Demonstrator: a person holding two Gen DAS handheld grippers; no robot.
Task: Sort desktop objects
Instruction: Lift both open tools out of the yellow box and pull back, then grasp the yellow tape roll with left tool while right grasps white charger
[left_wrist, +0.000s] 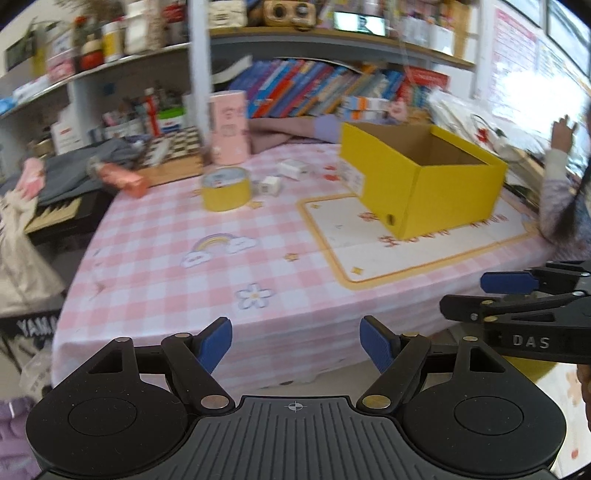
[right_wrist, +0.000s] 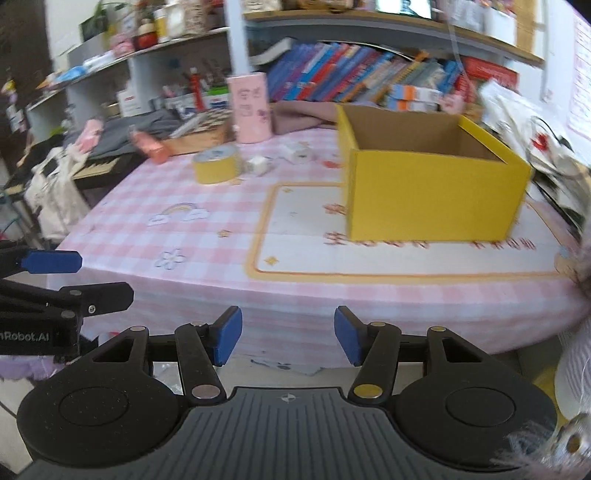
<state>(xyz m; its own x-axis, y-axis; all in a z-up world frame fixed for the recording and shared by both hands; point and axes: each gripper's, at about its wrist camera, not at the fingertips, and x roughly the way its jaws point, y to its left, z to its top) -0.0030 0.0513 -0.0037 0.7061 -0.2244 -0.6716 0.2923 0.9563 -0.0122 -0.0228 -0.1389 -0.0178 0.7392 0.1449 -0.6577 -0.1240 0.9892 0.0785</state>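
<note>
An open yellow cardboard box (left_wrist: 424, 184) (right_wrist: 432, 192) stands on a white mat at the right of the pink checked table. Further left lie a yellow tape roll (left_wrist: 226, 192) (right_wrist: 217, 168), a small white cube (left_wrist: 269, 184) (right_wrist: 258, 165) and a white plug (left_wrist: 291, 169) (right_wrist: 299, 153). A tall pink canister (left_wrist: 228, 127) (right_wrist: 249, 110) stands behind them. Both grippers hover off the table's near edge, far from these objects. My left gripper (left_wrist: 295, 341) is open with nothing between its fingers. My right gripper (right_wrist: 289, 336) is also open, with a narrower gap and nothing in it.
An orange-pink pack (left_wrist: 123, 181) lies at the table's left edge, beside grey cloth and a chessboard. Shelves of books and bottles rise behind. A person's raised hand (left_wrist: 561, 129) and sleeve are at the far right. Bags and a keyboard crowd the left side.
</note>
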